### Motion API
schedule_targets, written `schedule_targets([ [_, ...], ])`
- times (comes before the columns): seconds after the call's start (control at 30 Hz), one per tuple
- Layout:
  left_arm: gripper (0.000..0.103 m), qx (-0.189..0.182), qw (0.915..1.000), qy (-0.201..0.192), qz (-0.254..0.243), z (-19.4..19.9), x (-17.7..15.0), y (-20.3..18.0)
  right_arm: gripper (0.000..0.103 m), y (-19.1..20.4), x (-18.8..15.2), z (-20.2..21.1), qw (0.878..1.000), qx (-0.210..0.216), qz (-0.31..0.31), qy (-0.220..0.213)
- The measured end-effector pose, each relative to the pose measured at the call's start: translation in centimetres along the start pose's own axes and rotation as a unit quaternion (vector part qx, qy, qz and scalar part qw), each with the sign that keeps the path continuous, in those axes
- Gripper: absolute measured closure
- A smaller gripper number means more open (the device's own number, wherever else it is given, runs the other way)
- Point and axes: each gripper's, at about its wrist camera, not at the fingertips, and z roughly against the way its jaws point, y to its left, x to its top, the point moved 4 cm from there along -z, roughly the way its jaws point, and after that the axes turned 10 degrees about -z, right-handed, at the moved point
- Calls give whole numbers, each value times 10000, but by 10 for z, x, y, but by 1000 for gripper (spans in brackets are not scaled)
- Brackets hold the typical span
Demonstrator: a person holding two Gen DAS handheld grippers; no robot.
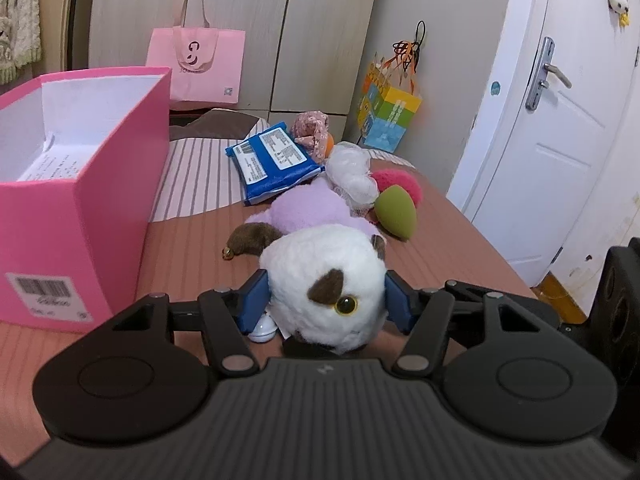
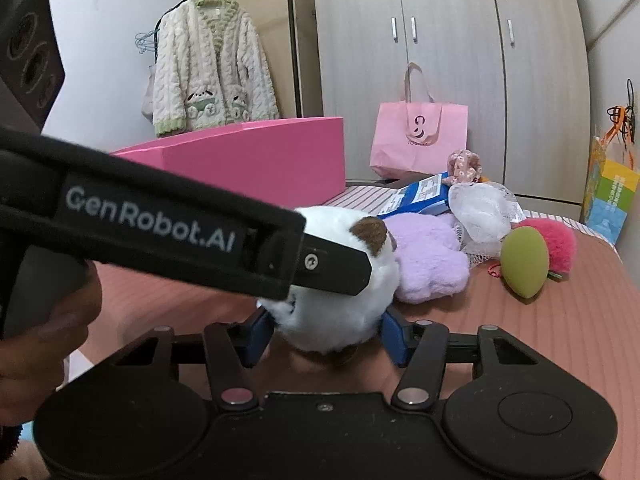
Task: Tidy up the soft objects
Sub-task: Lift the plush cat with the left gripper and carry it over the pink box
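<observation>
Readable marks: one brand name and one logo.

"GenRobot.AI" is printed in pale letters on the black body of the left gripper (image 2: 328, 268), seen crossing the right wrist view from 9 o'clock. A dark curled logo is carried on the pale pink paper tote bag (image 2: 420, 140) at 1 o'clock; the small word beneath it cannot be read. Print on the blue plastic packet's white labels (image 1: 276, 156) and the barcode sticker on the bright pink cardboard box (image 1: 80, 208) is too small to read.

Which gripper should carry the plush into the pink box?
Left, probably. The left gripper brackets the plush toy, and the pink box sits on its side. The right gripper brackets it too.
</observation>
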Motion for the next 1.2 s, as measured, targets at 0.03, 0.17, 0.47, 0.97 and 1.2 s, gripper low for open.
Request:
schedule_targets([
  [0.03,43,33,10000,38,-12,3,0,-1,42,3,0,1,10000,-24,25,22],
  [0.17,43,189,9995,228,-121,16,-4,-5,42,13,0,4,9998,31,-15,199],
  [0.47,43,414,9976,506,-207,54,-14,-5,42,39,-3,19,9967,368,-395,610],
  [0.97,43,168,9957,901,143,124,-8,41,42,116,21,31,9910,519,-78,1235],
  [1.2,43,199,9947,937,382,166,5,68,41,152,49,32,9848,842,125,1514],
])
